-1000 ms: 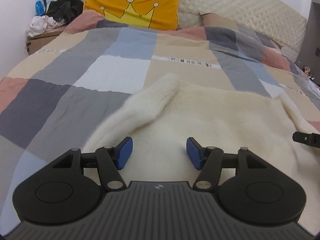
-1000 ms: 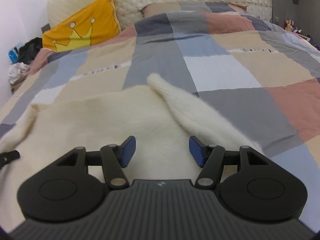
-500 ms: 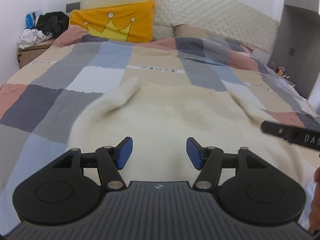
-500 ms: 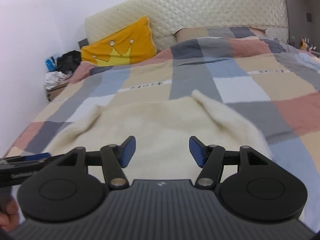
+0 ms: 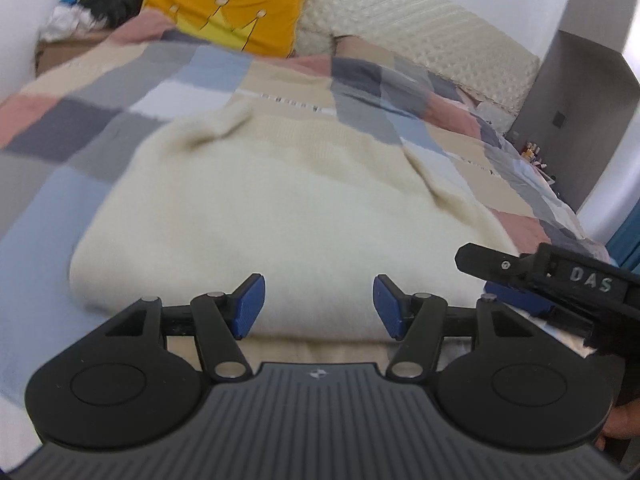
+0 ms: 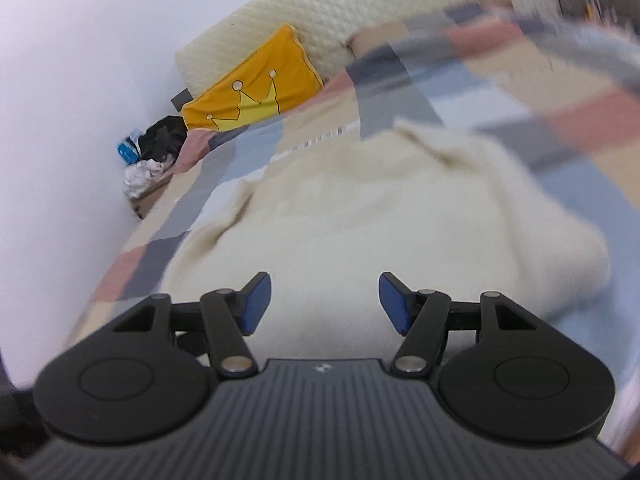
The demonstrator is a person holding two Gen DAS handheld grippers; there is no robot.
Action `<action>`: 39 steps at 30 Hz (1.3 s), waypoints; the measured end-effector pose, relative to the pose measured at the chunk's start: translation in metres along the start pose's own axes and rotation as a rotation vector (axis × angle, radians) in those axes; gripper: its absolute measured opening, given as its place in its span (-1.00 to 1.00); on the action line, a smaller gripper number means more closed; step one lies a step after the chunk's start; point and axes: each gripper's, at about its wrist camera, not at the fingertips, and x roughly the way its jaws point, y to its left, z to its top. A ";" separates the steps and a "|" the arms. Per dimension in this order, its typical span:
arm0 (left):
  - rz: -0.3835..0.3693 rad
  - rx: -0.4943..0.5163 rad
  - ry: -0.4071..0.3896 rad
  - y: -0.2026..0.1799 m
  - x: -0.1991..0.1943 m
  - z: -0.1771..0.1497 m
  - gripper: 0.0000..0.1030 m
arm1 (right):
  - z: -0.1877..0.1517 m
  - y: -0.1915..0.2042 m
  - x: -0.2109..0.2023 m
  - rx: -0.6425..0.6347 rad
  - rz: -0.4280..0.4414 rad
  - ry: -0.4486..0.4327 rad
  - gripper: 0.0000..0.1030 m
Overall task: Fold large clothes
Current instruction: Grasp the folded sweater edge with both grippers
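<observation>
The cream sweater lies flat on the bed, its near folded edge directly ahead of and below both claws, long axis running away toward the yellow pillow. Left claw and right claw both stand apart, empty, side by side, equally near.

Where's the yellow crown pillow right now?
The pillow leans against the padded headboard at the far end of the bed, upper left in both views, beyond the cream sweater.
</observation>
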 end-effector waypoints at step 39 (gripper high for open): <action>-0.115 -0.903 0.130 0.148 0.080 -0.003 0.26 | -0.041 -0.098 0.045 0.789 0.010 0.086 0.44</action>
